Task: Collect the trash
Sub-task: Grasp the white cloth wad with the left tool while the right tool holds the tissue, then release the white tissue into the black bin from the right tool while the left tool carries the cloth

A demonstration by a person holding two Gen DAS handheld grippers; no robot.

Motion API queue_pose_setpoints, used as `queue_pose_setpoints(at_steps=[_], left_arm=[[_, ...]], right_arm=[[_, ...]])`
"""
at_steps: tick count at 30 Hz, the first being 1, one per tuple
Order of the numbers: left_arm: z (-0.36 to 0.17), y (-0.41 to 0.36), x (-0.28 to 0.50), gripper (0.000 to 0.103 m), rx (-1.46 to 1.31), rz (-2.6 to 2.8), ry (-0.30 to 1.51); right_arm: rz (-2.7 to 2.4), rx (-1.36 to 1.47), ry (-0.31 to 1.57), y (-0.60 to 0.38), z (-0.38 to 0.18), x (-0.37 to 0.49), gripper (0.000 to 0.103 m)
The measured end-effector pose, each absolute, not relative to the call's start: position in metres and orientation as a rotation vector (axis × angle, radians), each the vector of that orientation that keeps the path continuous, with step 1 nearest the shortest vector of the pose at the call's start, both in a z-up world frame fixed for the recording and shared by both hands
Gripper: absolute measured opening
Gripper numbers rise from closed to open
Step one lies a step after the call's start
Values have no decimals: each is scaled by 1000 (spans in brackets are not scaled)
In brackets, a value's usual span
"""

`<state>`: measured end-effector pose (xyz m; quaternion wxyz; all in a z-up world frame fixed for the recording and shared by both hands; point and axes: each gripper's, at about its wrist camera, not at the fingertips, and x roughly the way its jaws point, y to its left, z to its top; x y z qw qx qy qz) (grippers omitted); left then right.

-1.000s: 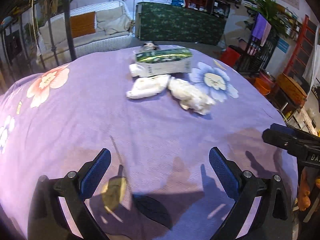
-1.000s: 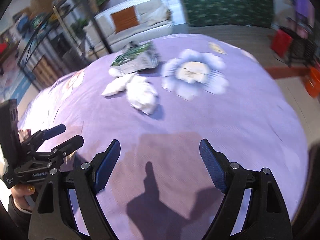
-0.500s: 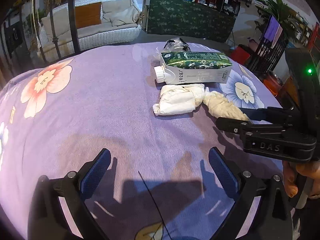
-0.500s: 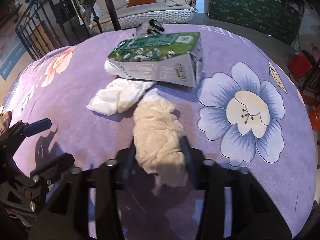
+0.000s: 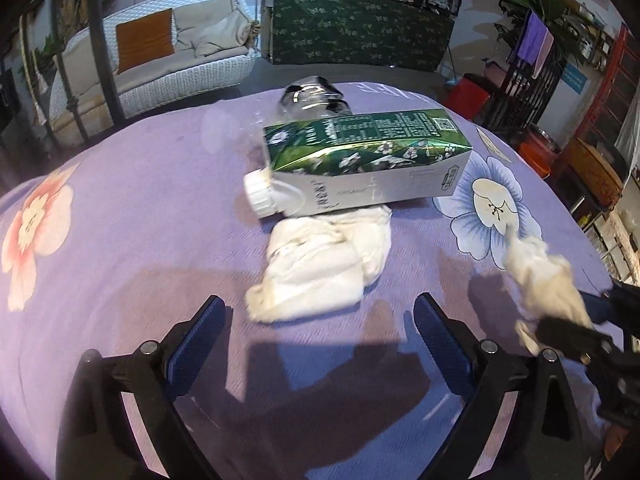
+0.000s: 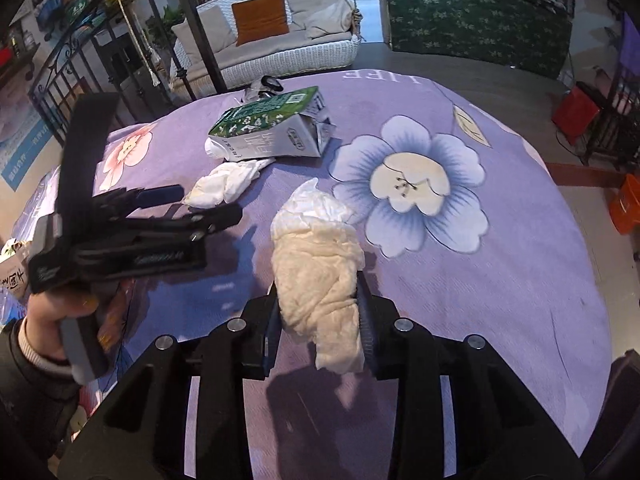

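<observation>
Closing from wide apart a second ago, the right gripper (image 6: 320, 316) now clenches the crumpled tissue wad (image 6: 320, 264) at lower centre, its long axis running up-frame, so one trash piece is secured, while the left gripper (image 5: 320, 344), narrowing slightly, stays empty before the second wad (image 5: 320, 264).

cloth (image 5: 160, 200): purple, floral | carton (image 5: 360, 156): green-white | tissue wad (image 5: 316, 268): white | claw pads (image 5: 196, 344): blue
</observation>
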<state>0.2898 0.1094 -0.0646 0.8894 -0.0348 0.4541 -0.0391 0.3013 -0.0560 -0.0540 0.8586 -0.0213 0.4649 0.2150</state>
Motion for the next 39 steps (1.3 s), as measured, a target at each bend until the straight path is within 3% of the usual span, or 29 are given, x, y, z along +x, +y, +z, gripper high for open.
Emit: queue_pose_setpoints(at_steps=[3,12,15,39], left_arm=[[-68,105,298,81,-61,-78,948],[-67,106,295,27,-90,-30,941],[-65,103,283,19,-83,-31,931],[-18,43,151,17,-186,-156,822]], right_arm=[[428,-10,987,-68,-55,296,34],[381,51,964,-92,-51,281,34],[371,61,953,-98,-49,274,34],[297,157,857,-164,-31,173,34]])
